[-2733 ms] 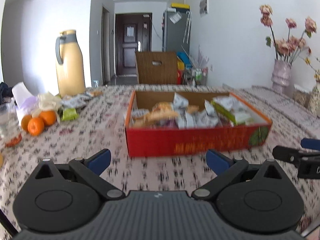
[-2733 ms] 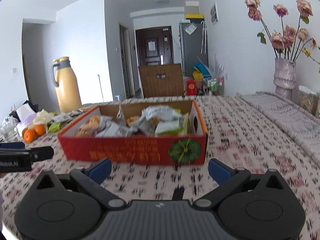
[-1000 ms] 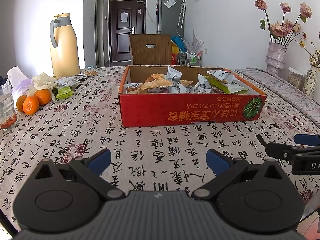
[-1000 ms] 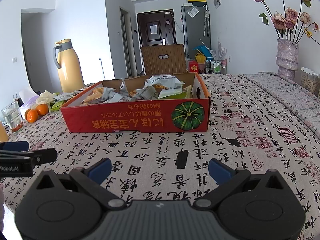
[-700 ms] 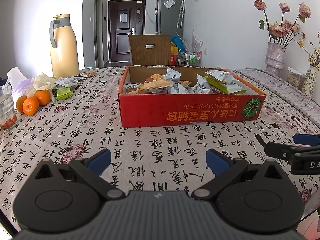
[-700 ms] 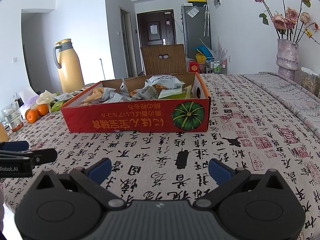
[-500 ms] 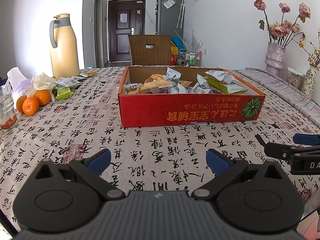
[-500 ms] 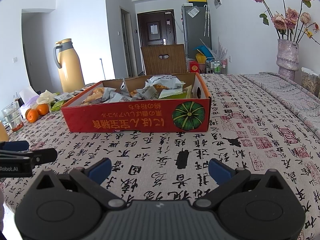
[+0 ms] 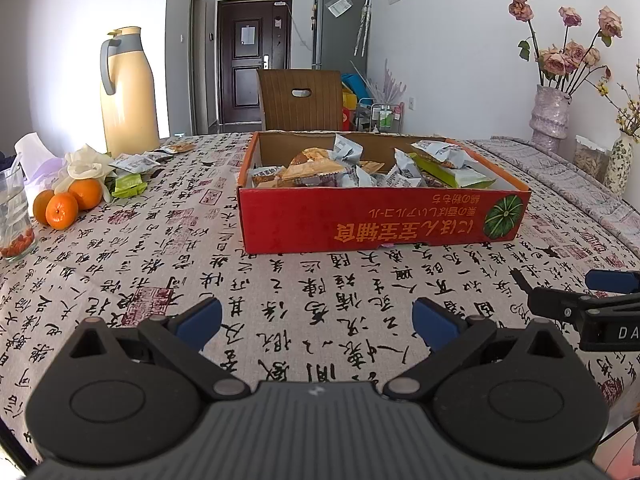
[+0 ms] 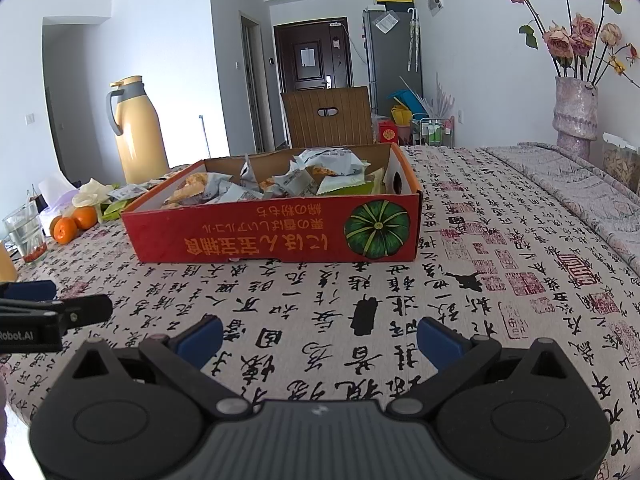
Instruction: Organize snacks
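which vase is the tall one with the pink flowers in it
The mottled purple vase by the right wall: tall and holding the pink roses. The other, the small patterned vase at the right edge, is shorter and holds thin sprigs with yellow bits.

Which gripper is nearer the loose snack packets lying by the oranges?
Left. The left gripper sits on the loose packets' side; the right gripper is farther across the table, beyond it.
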`<action>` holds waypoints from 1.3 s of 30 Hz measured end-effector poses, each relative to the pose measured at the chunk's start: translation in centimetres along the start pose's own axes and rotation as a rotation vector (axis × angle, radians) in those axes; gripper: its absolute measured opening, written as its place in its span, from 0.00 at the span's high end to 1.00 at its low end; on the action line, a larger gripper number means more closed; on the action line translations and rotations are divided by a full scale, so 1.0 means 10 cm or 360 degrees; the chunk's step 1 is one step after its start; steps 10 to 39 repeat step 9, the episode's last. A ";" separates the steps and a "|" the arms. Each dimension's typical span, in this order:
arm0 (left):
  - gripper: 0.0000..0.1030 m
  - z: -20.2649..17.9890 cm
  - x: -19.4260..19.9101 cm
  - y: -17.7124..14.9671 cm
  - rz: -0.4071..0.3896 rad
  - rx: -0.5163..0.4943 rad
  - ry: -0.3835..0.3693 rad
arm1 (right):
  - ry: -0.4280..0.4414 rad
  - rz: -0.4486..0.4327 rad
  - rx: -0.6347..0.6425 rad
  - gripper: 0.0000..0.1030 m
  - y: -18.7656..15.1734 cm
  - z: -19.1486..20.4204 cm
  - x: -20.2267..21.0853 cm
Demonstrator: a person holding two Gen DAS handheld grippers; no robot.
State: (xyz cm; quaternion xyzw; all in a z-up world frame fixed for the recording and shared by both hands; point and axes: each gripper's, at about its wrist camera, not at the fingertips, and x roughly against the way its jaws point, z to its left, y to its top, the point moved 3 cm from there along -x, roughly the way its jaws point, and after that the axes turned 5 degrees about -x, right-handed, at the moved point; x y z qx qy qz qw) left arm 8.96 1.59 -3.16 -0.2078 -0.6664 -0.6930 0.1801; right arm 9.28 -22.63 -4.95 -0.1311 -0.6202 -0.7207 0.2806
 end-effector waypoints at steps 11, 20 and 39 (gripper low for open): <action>0.00 0.00 -0.01 -0.01 -0.0005 0.0000 -0.0021 | -0.0001 0.0003 -0.0001 0.00 -0.01 0.00 0.00; 0.00 0.00 -0.01 -0.01 -0.0005 0.0000 -0.0021 | -0.0001 0.0003 -0.0001 0.00 -0.01 0.00 0.00; 0.00 0.00 -0.01 -0.01 -0.0005 0.0000 -0.0021 | -0.0001 0.0003 -0.0001 0.00 -0.01 0.00 0.00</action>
